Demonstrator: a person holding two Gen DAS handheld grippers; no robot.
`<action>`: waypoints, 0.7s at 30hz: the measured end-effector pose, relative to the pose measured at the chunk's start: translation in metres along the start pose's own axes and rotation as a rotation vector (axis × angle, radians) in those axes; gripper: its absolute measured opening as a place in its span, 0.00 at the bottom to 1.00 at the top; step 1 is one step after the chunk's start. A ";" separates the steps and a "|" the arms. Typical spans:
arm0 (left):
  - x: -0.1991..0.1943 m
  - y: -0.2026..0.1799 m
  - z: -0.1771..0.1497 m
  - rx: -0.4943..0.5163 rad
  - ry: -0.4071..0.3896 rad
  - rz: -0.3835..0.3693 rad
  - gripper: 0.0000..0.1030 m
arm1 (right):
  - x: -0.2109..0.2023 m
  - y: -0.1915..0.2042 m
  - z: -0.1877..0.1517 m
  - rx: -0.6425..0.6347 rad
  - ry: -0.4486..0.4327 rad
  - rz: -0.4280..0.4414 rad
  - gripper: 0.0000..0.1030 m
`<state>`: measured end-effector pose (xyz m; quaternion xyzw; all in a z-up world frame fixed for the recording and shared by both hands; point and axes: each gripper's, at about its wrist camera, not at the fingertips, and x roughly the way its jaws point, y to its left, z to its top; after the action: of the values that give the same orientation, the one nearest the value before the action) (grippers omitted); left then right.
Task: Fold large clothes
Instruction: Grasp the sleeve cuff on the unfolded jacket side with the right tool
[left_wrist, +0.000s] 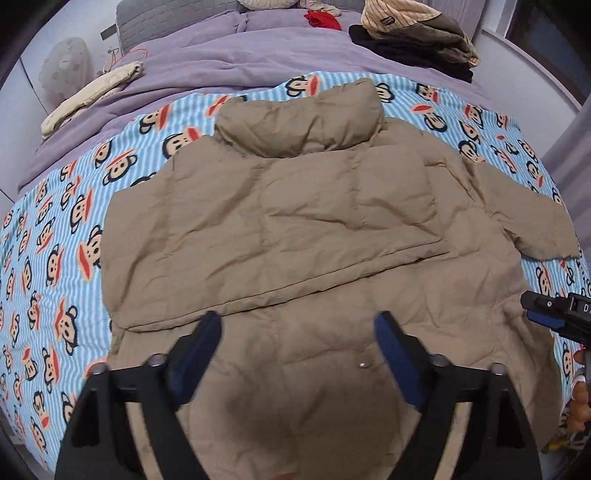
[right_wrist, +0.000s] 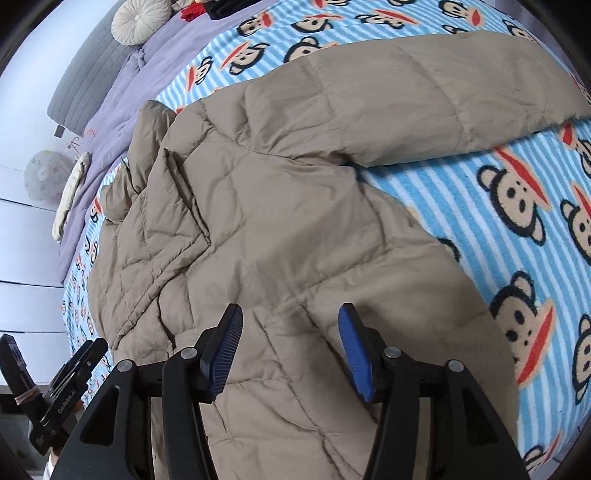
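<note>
A tan quilted puffer jacket (left_wrist: 303, 206) lies flat on a blue striped monkey-print blanket (left_wrist: 55, 266), collar at the far end. Its left sleeve is folded across the body; its right sleeve (right_wrist: 424, 92) stretches out sideways. My left gripper (left_wrist: 297, 328) is open and empty, hovering over the jacket's lower middle near a metal snap (left_wrist: 362, 364). My right gripper (right_wrist: 290, 332) is open and empty above the jacket's (right_wrist: 280, 229) right lower part. The right gripper also shows at the right edge of the left wrist view (left_wrist: 554, 310), and the left gripper shows at lower left in the right wrist view (right_wrist: 70, 373).
A purple duvet (left_wrist: 207, 62) covers the far end of the bed. A stack of folded clothes (left_wrist: 413, 40) sits at the far right, a rolled cream garment (left_wrist: 88, 96) at the far left, a red item (left_wrist: 323, 18) near the headboard. A round cushion (right_wrist: 138, 16) lies by the headboard.
</note>
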<state>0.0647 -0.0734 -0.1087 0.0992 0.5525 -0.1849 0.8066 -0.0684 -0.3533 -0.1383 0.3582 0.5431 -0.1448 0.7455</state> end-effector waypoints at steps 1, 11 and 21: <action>-0.001 -0.009 0.001 0.000 -0.008 0.000 0.97 | -0.002 -0.008 0.001 0.011 0.000 0.002 0.61; 0.025 -0.084 0.016 0.036 0.078 0.001 0.97 | -0.027 -0.096 0.039 0.145 -0.071 0.026 0.80; 0.036 -0.123 0.021 0.078 0.107 0.024 0.97 | -0.034 -0.173 0.075 0.352 -0.175 0.163 1.00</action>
<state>0.0438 -0.2000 -0.1291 0.1470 0.5859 -0.1912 0.7737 -0.1327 -0.5326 -0.1606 0.5118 0.4117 -0.2071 0.7251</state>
